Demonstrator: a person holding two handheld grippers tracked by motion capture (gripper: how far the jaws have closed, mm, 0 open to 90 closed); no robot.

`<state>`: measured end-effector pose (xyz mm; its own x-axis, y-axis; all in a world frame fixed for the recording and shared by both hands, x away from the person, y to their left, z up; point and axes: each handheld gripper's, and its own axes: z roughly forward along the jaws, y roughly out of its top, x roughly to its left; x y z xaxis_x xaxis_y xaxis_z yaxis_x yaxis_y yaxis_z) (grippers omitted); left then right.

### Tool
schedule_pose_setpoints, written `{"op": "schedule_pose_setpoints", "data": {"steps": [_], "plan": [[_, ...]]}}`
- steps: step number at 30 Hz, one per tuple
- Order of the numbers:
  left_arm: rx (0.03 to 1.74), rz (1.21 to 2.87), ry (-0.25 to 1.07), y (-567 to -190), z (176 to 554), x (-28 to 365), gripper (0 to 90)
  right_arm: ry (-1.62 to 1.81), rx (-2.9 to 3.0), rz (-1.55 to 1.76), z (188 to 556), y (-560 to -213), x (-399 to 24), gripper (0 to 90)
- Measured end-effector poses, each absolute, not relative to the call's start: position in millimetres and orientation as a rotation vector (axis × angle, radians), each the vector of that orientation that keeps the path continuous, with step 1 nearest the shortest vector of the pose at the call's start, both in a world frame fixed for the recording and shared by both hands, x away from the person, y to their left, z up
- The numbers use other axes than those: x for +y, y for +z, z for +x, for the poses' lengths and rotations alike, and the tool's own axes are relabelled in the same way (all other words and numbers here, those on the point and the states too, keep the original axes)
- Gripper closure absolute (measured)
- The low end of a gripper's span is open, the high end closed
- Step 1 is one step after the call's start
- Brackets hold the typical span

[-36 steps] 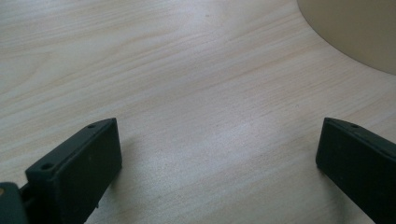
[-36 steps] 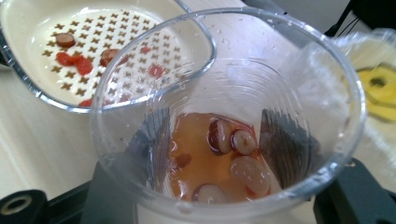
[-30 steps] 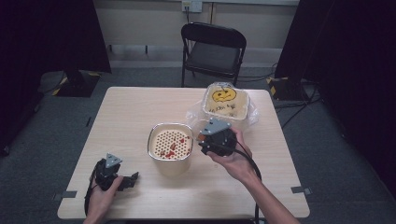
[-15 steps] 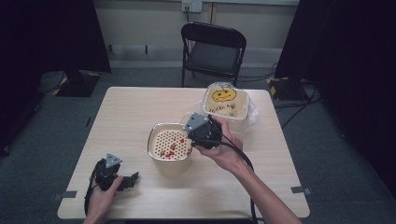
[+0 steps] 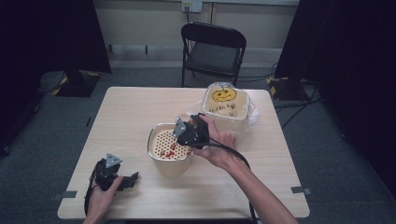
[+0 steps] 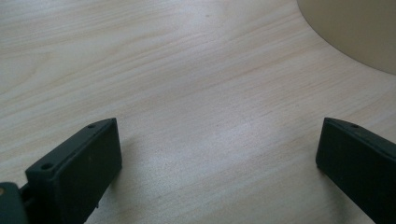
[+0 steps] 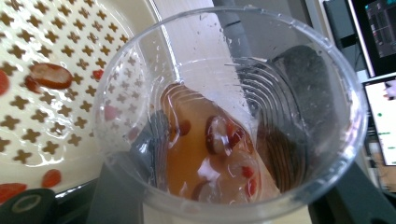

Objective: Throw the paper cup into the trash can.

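Observation:
My right gripper [image 5: 186, 134] is shut on a clear plastic cup [image 7: 229, 116], and its jaws have just been closing on it. The cup is tilted and holds amber liquid with red berries [image 7: 226, 140]. It hangs over the right rim of a cream bowl [image 5: 154, 135] fitted with a perforated strainer [image 7: 70, 107], where a few red berries [image 5: 168, 150] lie. Down at the front left of the table, my left gripper [image 5: 130, 180] rests open, bare wood between its jaws [image 6: 217, 163]. The bowl's wall [image 6: 355, 28] stands beyond it.
A cream tub with a smiley-face lid [image 5: 225, 101] sits in clear plastic wrap at the back right of the wooden table [image 5: 126, 112]. A black folding chair [image 5: 212, 46] stands behind the table. Cables trail from both grippers.
My right hand has carried the cup leftward, from beside the lidded tub to above the strainer bowl. The left hand has stayed put.

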<state>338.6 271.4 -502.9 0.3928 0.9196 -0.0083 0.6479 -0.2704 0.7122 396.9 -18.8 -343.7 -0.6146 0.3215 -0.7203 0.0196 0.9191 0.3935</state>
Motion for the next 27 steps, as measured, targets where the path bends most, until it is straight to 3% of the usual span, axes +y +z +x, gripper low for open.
{"op": "schedule_pose_setpoints", "data": {"steps": [27], "plan": [[1.337,2.017,0.549,-503,339,271,0.0,0.068,1.978,-0.048,396,-363,8,48.7]]}}
